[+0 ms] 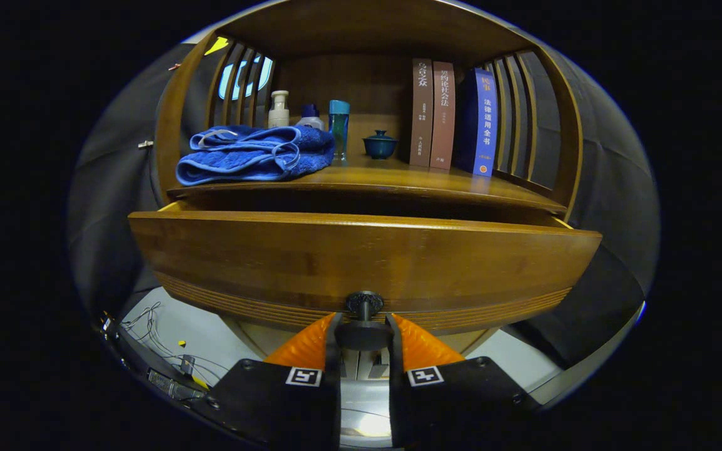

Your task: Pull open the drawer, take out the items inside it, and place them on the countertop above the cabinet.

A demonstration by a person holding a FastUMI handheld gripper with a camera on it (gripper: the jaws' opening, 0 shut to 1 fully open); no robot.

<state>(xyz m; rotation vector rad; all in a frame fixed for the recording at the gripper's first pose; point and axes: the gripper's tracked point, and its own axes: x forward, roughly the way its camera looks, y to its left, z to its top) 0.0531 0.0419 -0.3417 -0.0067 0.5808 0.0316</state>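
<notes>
The gripper [364,335] fingers clamp the round dark knob [364,334] of the partly open brown wooden drawer [361,263]; its contents are hidden.

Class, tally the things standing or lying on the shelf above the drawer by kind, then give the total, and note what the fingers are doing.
Books: 3, starting with the brown book
Bottles: 3, starting with the pump bottle
Towels: 1, the blue towel
Lidded cups: 1, the small teal cup
Total: 8
The fingers of the gripper clamp the drawer knob.
</notes>
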